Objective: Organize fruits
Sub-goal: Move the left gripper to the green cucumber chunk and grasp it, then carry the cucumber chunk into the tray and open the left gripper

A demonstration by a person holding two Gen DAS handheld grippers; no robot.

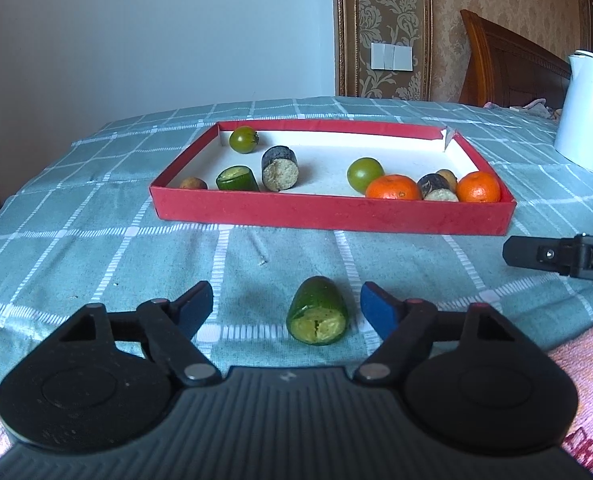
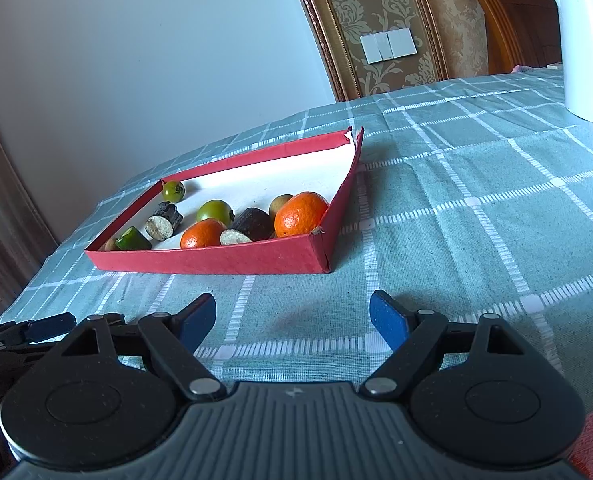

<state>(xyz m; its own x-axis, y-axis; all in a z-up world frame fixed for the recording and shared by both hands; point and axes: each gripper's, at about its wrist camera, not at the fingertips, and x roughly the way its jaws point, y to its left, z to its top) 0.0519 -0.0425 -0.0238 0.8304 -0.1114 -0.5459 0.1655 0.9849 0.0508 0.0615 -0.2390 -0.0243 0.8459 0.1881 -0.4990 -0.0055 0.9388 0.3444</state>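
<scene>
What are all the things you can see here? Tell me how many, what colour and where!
cucumber piece: 1, green, on the cloth between the left jaws
red box: 1, on the table
oranges: 2, orange, box's right end
green tomatoes: 2, in box
dark stubs: 2, blackish, in box
small cucumber piece: 1, green, box's left part
kettle: 1, white, far right
tablecloth: 1, teal checked
left gripper: open
right gripper: open, empty

Cut green cucumber pc point(image 1: 318, 312) on cloth, rest in red box point(image 1: 332, 212).
</scene>
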